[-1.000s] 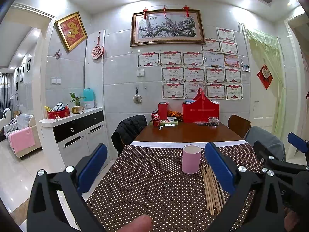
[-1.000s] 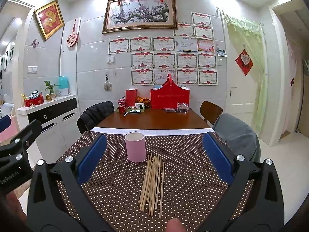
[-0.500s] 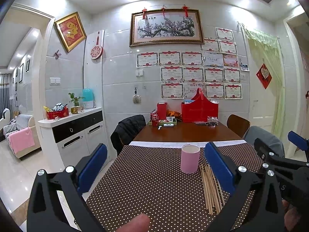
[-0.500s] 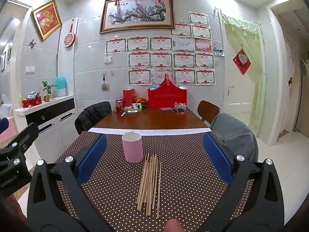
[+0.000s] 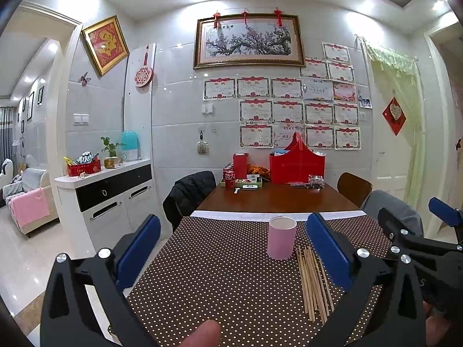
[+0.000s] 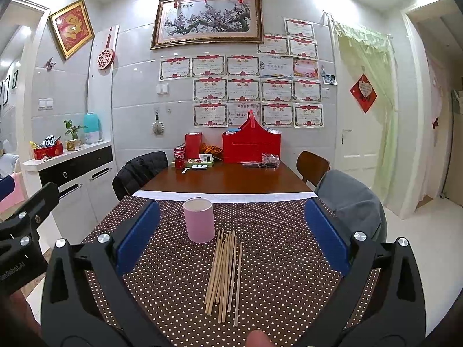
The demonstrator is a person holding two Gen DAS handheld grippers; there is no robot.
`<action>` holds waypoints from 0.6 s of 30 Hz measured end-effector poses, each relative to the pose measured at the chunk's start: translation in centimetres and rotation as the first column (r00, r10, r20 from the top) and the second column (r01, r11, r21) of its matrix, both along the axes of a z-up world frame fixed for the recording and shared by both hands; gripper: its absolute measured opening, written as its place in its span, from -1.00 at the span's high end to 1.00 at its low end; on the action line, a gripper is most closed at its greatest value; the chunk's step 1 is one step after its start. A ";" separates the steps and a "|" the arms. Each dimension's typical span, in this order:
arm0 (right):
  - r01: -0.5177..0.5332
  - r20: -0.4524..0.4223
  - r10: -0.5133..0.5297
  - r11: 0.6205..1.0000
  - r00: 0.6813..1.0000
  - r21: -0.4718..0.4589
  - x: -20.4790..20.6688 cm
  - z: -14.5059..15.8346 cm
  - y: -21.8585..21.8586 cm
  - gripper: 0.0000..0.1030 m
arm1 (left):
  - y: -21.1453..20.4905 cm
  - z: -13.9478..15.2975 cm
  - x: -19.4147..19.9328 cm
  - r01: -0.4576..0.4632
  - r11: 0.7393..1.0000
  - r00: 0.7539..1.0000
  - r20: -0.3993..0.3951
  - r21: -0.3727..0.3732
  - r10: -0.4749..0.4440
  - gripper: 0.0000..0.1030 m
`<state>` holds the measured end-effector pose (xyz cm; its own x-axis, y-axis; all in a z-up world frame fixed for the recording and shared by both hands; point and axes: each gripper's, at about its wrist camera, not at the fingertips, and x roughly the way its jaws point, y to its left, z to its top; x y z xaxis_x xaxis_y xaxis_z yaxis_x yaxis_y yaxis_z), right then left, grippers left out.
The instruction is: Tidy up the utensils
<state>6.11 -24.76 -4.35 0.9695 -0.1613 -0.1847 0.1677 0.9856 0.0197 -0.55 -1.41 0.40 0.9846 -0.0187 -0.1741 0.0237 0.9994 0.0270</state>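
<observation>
Lying loose in a fanned bundle on the dotted cloth, the wooden chopsticks [image 6: 224,274] sit just in front of the upright pink cup [image 6: 199,219], their far tips close beside its base; none is in the cup yet, so the sorting looks unstarted. Over the past second little has changed: the right gripper [image 6: 231,231] has edged slightly nearer, jaws wide apart and framing the bundle with nothing held, which suggests an approach to a first pick. The left gripper [image 5: 231,248] has barely shifted, also spread and empty, off to the left of the cup. Beneath is a brown polka-dot cloth [image 6: 275,260] over a wooden tabletop [image 6: 225,177], with a red box [image 6: 251,147], soda cans and chairs beyond, and certificates across the tiled wall.
</observation>
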 end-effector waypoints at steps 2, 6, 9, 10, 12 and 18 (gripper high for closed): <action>0.000 0.002 0.000 1.000 1.000 0.000 0.0 0.0 0.0 -0.89 | 0.0 -0.1 0.1 0.005 1.000 1.000 -0.006 -0.003 -0.005 -0.93; -0.001 -0.001 0.001 1.000 1.000 0.000 0.0 -0.1 0.0 -0.89 | 0.2 -0.3 0.3 0.007 1.000 1.000 -0.015 -0.009 -0.007 -0.93; -0.002 0.000 0.002 1.000 1.000 0.002 0.0 0.0 0.0 -0.89 | 0.4 -0.3 0.3 0.003 1.000 1.000 -0.013 -0.015 -0.003 -0.93; -0.002 0.001 0.002 1.000 1.000 0.002 0.0 0.0 0.0 -0.89 | 0.5 -0.2 0.2 0.002 1.000 1.000 -0.012 -0.015 -0.002 -0.93; 0.000 0.000 0.000 1.000 1.000 0.000 0.0 0.1 0.0 -0.89 | 0.5 -0.2 0.1 -0.004 1.000 1.000 -0.006 -0.014 0.004 -0.93; -0.003 -0.004 0.003 1.000 1.000 -0.002 0.2 -0.2 0.1 -0.89 | 0.6 -0.7 0.5 0.003 1.000 1.000 -0.017 -0.005 -0.003 -0.93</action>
